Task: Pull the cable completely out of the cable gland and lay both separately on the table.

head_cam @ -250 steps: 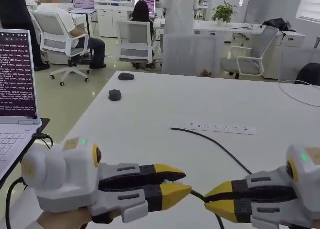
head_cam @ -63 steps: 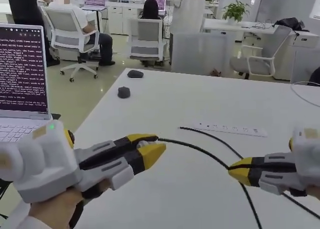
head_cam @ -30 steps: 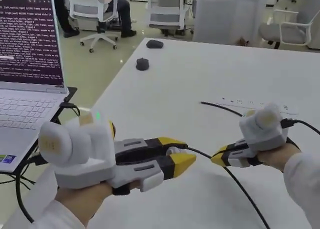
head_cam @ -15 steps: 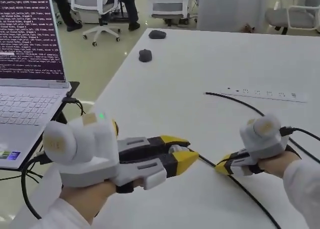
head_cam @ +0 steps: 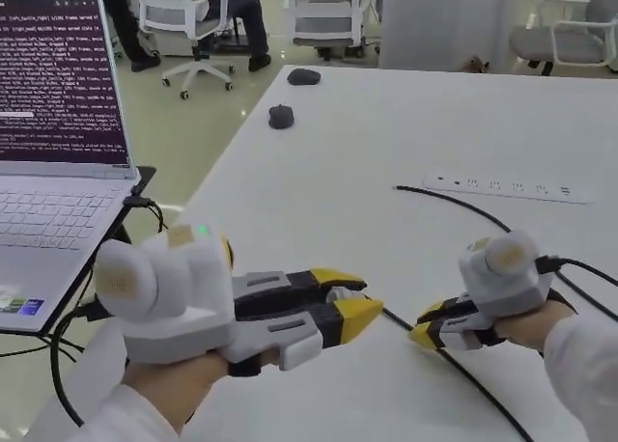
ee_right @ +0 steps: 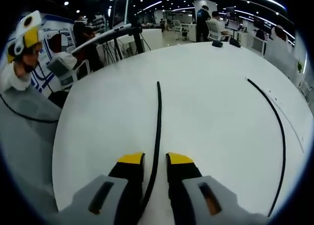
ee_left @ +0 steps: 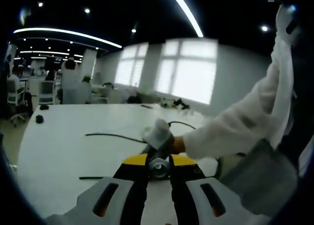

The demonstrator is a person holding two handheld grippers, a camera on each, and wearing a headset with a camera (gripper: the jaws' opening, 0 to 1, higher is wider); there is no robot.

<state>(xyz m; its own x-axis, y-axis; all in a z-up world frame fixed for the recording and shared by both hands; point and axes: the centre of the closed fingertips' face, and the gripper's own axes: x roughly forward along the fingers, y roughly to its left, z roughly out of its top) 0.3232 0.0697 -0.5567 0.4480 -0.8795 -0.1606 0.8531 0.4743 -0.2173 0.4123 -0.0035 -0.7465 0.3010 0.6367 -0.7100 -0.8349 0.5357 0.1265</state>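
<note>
My left gripper (head_cam: 350,302) is at the lower left of the head view, shut on a small grey cable gland (head_cam: 340,291); the gland (ee_left: 160,167) sits between its yellow tips just above the white table (head_cam: 338,191). The black cable (head_cam: 463,365) lies on the table, free of the gland, with its loose end near the left tips. My right gripper (head_cam: 425,324) is low over the table to the right. In its own view the cable (ee_right: 157,117) runs between the slightly parted jaws of the right gripper (ee_right: 155,159), with a gap on each side.
An open laptop (head_cam: 58,124) stands off the table's left edge. A white power strip (head_cam: 502,187) lies at the back right, with two mice (head_cam: 281,117) further back. The cable's far loop (ee_right: 277,117) curves across the table on the right.
The gland came off the cable as the grippers drew apart. Both grippers have sunk toward the table, and the right jaws have parted a little around the cable.
</note>
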